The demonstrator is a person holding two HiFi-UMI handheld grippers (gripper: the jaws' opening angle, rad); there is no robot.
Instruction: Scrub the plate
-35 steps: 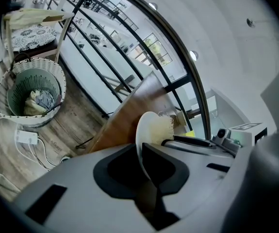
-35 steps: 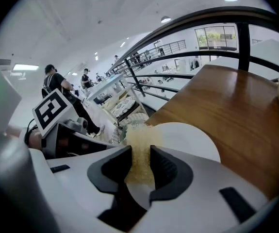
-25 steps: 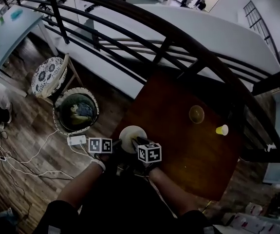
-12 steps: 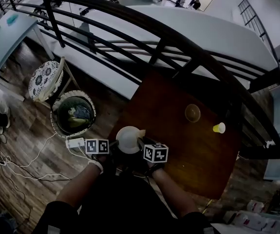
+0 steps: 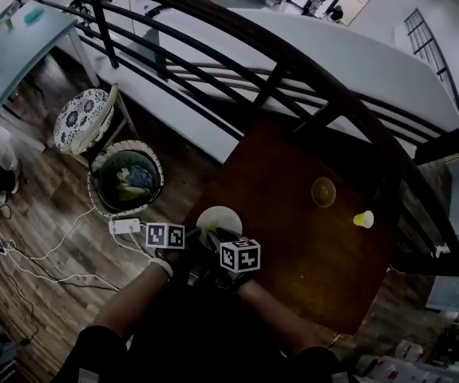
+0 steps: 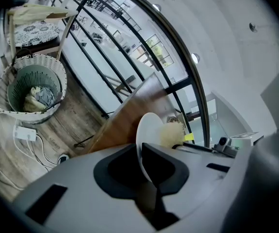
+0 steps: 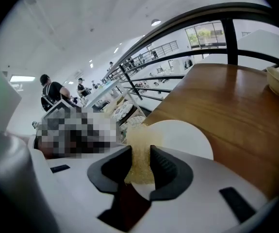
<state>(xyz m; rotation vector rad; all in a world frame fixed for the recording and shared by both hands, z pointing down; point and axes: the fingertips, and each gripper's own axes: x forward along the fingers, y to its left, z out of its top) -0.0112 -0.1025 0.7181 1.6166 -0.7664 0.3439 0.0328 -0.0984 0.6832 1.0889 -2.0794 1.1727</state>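
Note:
A white plate (image 5: 219,220) is held up at the near left corner of the brown table (image 5: 309,246). My left gripper (image 5: 192,242) is shut on its rim. In the left gripper view the plate (image 6: 148,130) stands edge-on between the closed jaws of that gripper (image 6: 141,155). My right gripper (image 5: 218,236) is shut on a yellow sponge (image 7: 140,152). The sponge presses against the plate's face (image 7: 183,137) just ahead of the right gripper (image 7: 140,163). From the left side the sponge (image 6: 171,134) shows behind the plate.
A tan bowl (image 5: 322,190) and a small yellow cup (image 5: 363,219) sit farther back on the table. A wicker basket (image 5: 125,180) with cloths, a patterned chair (image 5: 81,120) and a power strip (image 5: 124,227) are on the floor to the left. A dark railing (image 5: 277,62) curves behind the table.
The right gripper with the sponge has shifted slightly left against the plate. The left gripper keeps its hold on the rim.

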